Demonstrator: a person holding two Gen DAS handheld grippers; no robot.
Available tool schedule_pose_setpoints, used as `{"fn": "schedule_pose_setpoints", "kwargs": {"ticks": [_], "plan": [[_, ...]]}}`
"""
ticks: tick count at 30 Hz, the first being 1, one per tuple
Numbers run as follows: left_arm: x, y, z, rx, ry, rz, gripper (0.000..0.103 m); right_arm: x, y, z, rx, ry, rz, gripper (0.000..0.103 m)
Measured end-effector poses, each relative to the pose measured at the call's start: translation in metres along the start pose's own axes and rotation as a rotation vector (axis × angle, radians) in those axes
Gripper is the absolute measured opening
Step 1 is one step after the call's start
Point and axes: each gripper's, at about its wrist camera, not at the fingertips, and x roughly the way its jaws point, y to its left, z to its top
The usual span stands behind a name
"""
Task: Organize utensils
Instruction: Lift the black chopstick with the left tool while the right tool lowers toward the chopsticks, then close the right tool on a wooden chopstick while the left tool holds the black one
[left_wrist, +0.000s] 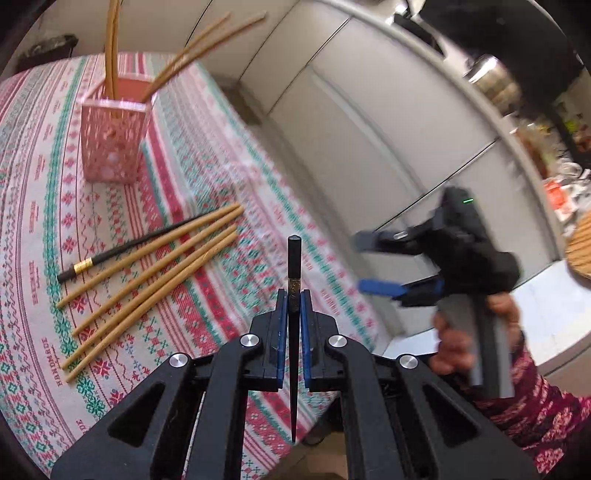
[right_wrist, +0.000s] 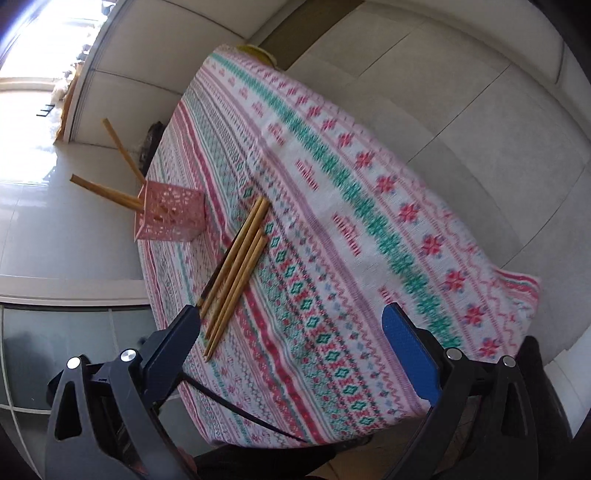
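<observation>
pink basket (left_wrist: 110, 146), tan chopsticks (left_wrist: 147, 280), black chopstick (left_wrist: 294, 280)

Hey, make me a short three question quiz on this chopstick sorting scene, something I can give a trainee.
1. True or false: the left gripper is shut on a black chopstick.
2. How many tan chopsticks lie loose on the tablecloth? A two, B four, C six.
3. Fill in: the right gripper has its jaws ____.

Key
1. True.
2. B; a second black chopstick lies beside them, and more tan ones stand in the pink basket.
3. Open, holding nothing.
</observation>
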Motion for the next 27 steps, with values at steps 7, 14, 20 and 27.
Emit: {"fn": "schedule_pose_setpoints", "kwargs": {"ticks": [7,14,20,27], "plan": [[-0.087,-0.035,-0.004,0.193,-0.278,-0.146,0.006,0.062,0.040,-0.006,0.010,0.065,-0.054,0.054],[-0.170,-0.053,-0.032,0.342,-0.473,-0.192,0.006,0.089,0.071,0.004,-0.085,0.058,-0.190,0.026],[-0.200,-0.034,-0.040,0.298,-0.610,-0.263,0.006,0.108,0.072,0.010,-0.063,0.052,-0.286,0.016],[-0.209,-0.038,-0.041,0.293,-0.636,-0.288,0.006,0.124,0.082,0.011,-0.051,0.039,-0.325,0.016]]}}
